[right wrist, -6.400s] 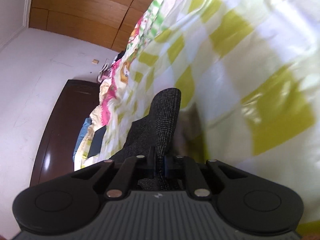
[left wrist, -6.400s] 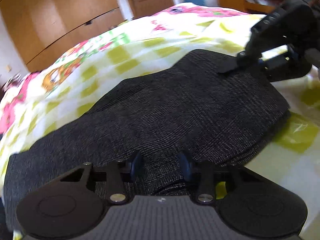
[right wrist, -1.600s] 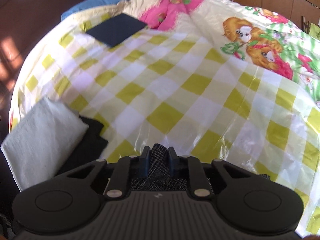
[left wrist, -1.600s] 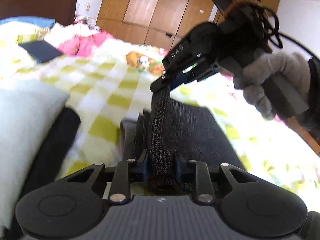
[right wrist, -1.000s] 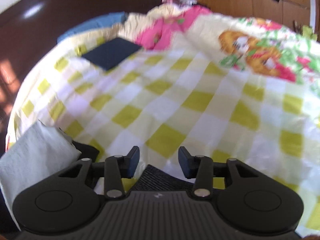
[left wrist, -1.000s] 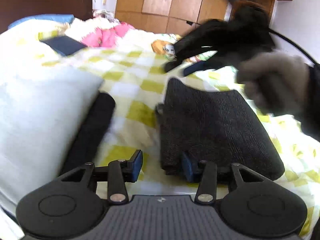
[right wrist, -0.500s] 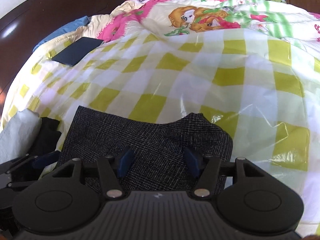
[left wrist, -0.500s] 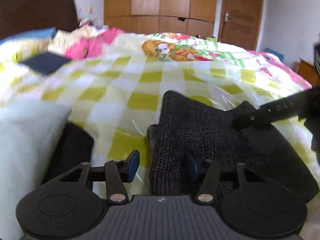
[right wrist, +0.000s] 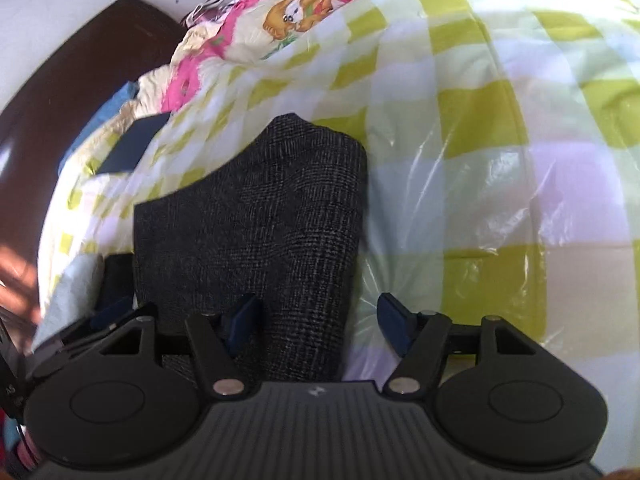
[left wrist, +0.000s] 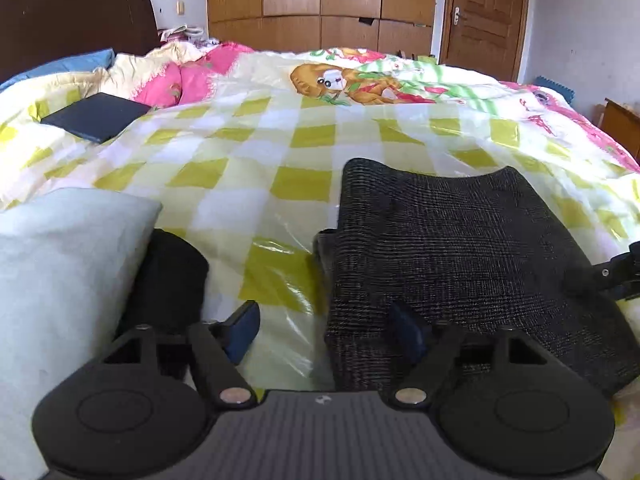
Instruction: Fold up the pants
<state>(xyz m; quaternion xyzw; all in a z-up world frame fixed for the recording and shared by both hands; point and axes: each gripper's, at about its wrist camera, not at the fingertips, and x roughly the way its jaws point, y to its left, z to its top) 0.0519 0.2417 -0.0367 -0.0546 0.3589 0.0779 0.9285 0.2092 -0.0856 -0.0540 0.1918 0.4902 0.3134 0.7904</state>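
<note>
The dark grey checked pants (left wrist: 460, 248) lie folded in a flat stack on the yellow-checked bed cover (left wrist: 248, 148). My left gripper (left wrist: 324, 328) hovers at the stack's near left corner. Its jaws are opening: the left finger is over the cover, the right finger over the cloth, and neither pad presses on anything. My right gripper (right wrist: 319, 323) sits at the near right edge of the pants (right wrist: 256, 216), jaws also opening, with the cloth's edge loose between them. The right gripper's tip (left wrist: 616, 272) shows at the stack's right side in the left wrist view.
A folded white cloth (left wrist: 60, 280) and a black garment (left wrist: 168, 280) lie left of the pants. A dark blue flat book (left wrist: 96, 116) rests near the pillows. Clear plastic covers the bed. A dark headboard (left wrist: 76, 12), wardrobe (left wrist: 320, 0) and door (left wrist: 484, 16) stand behind.
Both grippers let go of the pants and spread wider. The pants now lie flat in a folded stack. The right gripper came down and rolled to the stack's right edge.
</note>
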